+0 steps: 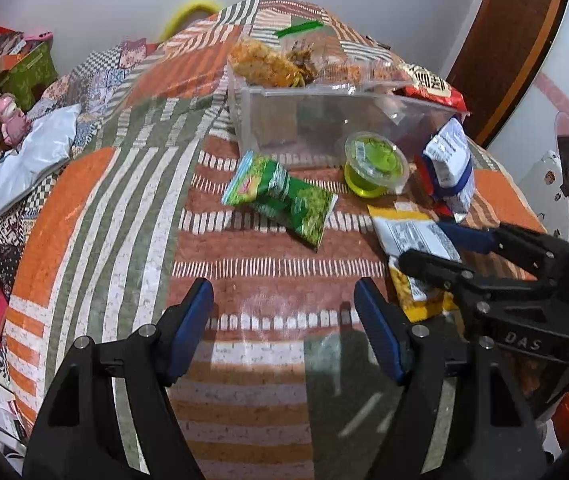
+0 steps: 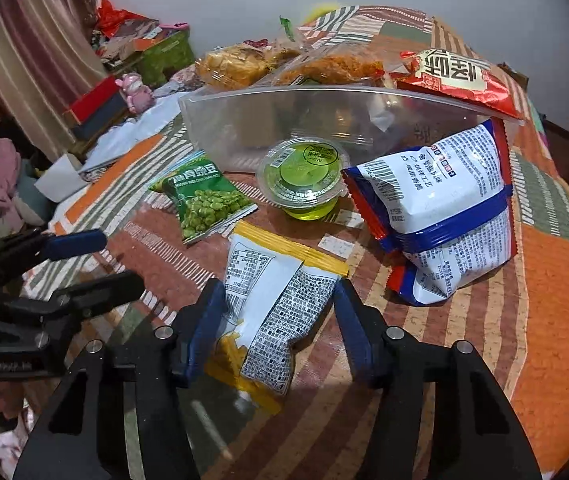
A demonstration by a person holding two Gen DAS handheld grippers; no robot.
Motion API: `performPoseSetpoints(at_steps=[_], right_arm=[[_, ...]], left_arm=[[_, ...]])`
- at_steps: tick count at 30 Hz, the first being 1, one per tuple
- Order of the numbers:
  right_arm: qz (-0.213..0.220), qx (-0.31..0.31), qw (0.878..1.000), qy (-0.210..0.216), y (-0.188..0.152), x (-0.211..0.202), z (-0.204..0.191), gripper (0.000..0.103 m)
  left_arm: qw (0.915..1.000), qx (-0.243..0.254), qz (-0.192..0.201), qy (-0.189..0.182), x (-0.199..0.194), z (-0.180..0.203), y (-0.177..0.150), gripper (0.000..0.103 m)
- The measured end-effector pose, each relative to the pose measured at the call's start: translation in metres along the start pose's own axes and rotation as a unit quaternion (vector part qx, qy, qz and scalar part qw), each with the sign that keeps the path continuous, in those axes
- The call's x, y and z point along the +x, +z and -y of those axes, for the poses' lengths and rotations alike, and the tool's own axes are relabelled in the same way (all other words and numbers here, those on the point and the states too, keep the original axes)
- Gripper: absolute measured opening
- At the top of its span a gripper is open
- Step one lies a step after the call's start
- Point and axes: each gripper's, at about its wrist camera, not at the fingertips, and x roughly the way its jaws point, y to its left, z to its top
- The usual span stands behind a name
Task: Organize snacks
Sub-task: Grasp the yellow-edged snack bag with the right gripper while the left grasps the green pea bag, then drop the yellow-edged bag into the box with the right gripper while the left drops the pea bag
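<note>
Patchwork-covered table (image 2: pixel 556 280) bears clear bin (image 2: pixel 244 120), snack packets (image 2: pixel 208 200), jelly cup (image 2: pixel 304 180).

- We read "DAS" in raised letters on the black body of the right gripper (image 1: pixel 428 246).
- We make out "QING" in small Latin print on the green pea packet (image 2: pixel 207 199), under large Chinese characters.
- We see large Chinese characters on the red bag (image 2: pixel 458 76), and barcodes with fine print too small to read on the blue-and-white bag (image 2: pixel 440 204) and the yellow-edged packet (image 2: pixel 272 300).

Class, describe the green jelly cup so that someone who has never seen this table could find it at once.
Find the clear bin on the striped cloth. Just in front of its near wall stands the jelly cup, between the pea packet and the blue-and-white bag. It is the only round, see-through tub; its neighbours are flat or puffy packets.
</note>
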Motion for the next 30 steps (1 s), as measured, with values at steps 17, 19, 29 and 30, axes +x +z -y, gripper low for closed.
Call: performPoseSetpoints(at_steps=[17, 19, 29, 30], right_arm=[[0.061, 0.01, 0.998, -0.003, 0.003, -0.04, 0.02, 0.047], [0.072, 0.013, 0.997, -0.005, 0.006, -0.047, 0.024, 0.047], [0.113, 0.029, 0.993, -0.024, 0.026, -0.069, 0.044, 0.047], [0.115, 0.032, 0.993, -0.024, 0.027, -0.069, 0.047, 0.047]], left_arm=[[0.9978, -0.046, -0.044, -0.015, 0.066, 0.006, 0.054, 0.054], [0.9976, -0.054, -0.041, -0.014, 0.068, 0.004, 0.055, 0.052], [0.998, -0.059, -0.019, -0.013, 0.048, -0.01, 0.035, 0.032], [0.998, -0.06, -0.016, -0.014, 0.044, -0.012, 0.032, 0.029]])
